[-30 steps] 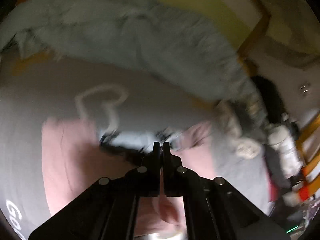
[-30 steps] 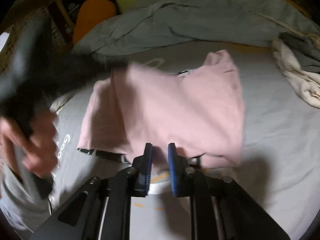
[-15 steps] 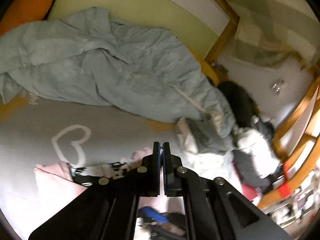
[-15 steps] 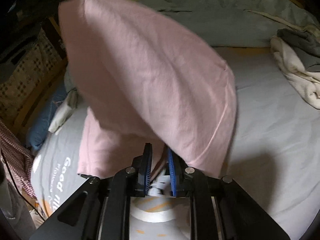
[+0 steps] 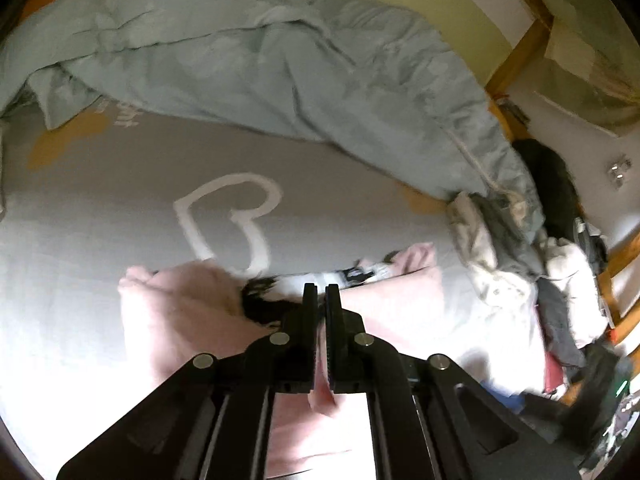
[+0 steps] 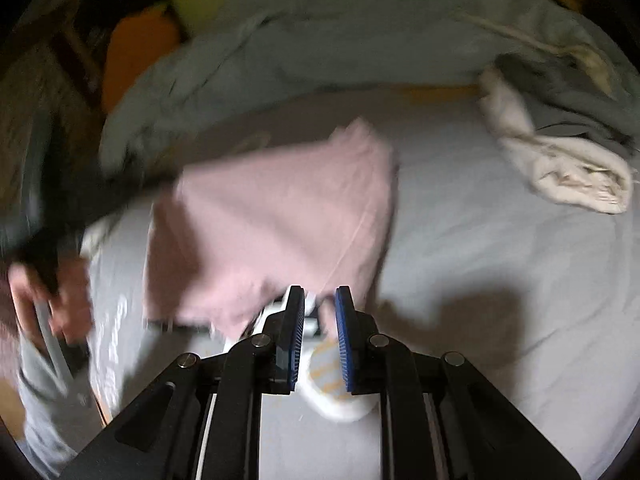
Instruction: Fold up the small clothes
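The pink garment (image 6: 276,224) lies on the grey bed sheet (image 6: 500,280), doubled over, its dark-and-white trimmed edge showing at the near and far sides. The left gripper (image 5: 320,292) hangs over that garment with its jaws just parted a sliver; they have just been opening, and a strip of pink cloth sits between them lower down, though whether the pads still press it cannot be told. The right gripper (image 6: 318,300) holds its blue pads a little apart around a fold of pink cloth and white trim; whether it truly pinches is hard to tell through the blur. The step in hand looks like laying the folded half down, so it would go best if both corners are let go level with the lower layer's edge and the cloth then smoothed flat. The sheet bears a white heart outline (image 5: 232,220); a rumpled pale blue duvet (image 5: 260,60) lies behind it, a heap of cream and grey clothes (image 6: 560,160) to the right, and a wooden bed frame (image 5: 516,52) beyond.
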{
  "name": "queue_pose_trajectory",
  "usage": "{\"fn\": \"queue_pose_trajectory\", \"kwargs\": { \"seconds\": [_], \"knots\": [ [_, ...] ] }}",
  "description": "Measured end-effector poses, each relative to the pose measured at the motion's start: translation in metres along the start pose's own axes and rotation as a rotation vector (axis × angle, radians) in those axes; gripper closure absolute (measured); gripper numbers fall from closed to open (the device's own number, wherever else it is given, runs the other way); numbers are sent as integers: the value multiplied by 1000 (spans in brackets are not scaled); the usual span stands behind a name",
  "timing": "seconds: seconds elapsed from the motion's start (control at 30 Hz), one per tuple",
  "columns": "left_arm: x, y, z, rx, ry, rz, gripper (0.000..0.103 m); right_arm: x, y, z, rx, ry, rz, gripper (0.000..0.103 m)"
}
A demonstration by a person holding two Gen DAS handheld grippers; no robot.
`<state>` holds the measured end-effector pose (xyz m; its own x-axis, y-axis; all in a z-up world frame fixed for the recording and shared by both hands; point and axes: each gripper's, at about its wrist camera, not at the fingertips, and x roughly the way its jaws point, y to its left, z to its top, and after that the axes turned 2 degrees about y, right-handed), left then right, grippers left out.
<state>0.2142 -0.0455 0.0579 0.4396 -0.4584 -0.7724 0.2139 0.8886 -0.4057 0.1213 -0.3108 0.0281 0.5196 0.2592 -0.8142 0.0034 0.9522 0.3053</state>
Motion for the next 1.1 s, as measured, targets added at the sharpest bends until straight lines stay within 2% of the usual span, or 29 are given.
{"fn": "queue_pose_trajectory", "kwargs": {
  "seconds": [0.1,0.2,0.3,0.4,0.47,0.53,0.6,0.63,0.67,0.73,0.8,0.87,0.9,0.97,1.03,1.1],
  "knots": [
    [-7,5,-21,6,-15,22,96,2,-18,8,53,-7,-36,87],
    [-24,1,-58,0,-21,-103,92,-3,-31,5,91,17,-43,87],
    [-15,-12,-85,-4,69,-214,90,-11,-25,7,56,-21,-42,87],
    [11,-20,-95,-20,133,-208,90,-2,-8,6,14,8,-21,87],
    [28,-19,-99,-71,149,-268,90,9,1,-1,0,47,-8,87],
    [44,-14,-101,-130,159,-240,90,14,9,-10,-26,74,-16,87],
    [49,-13,-103,-138,147,-255,90,18,18,-15,-71,74,-24,87],
    [49,-14,-105,-127,146,-248,91,22,21,-16,-85,79,-32,87],
    [47,-17,-106,-100,141,-228,100,28,23,-16,-90,96,-42,87],
    [38,-24,-105,-31,104,-159,102,41,16,-15,-56,137,-63,87],
    [15,-28,-102,32,18,-129,102,52,4,-16,-8,184,-71,87],
    [-12,-37,-99,143,-85,-113,102,56,-2,-18,-3,188,-99,87],
    [-21,-40,-100,185,-115,-109,102,58,-4,-18,-17,180,-127,81],
    [-27,-42,-97,234,-127,-116,102,60,-8,-19,3,182,-121,79],
    [-22,-40,-97,277,-122,-86,102,60,-8,-20,8,183,-123,79],
    [-22,-39,-106,355,-104,-115,101,62,-8,-21,4,187,-132,79]
  ]
}}
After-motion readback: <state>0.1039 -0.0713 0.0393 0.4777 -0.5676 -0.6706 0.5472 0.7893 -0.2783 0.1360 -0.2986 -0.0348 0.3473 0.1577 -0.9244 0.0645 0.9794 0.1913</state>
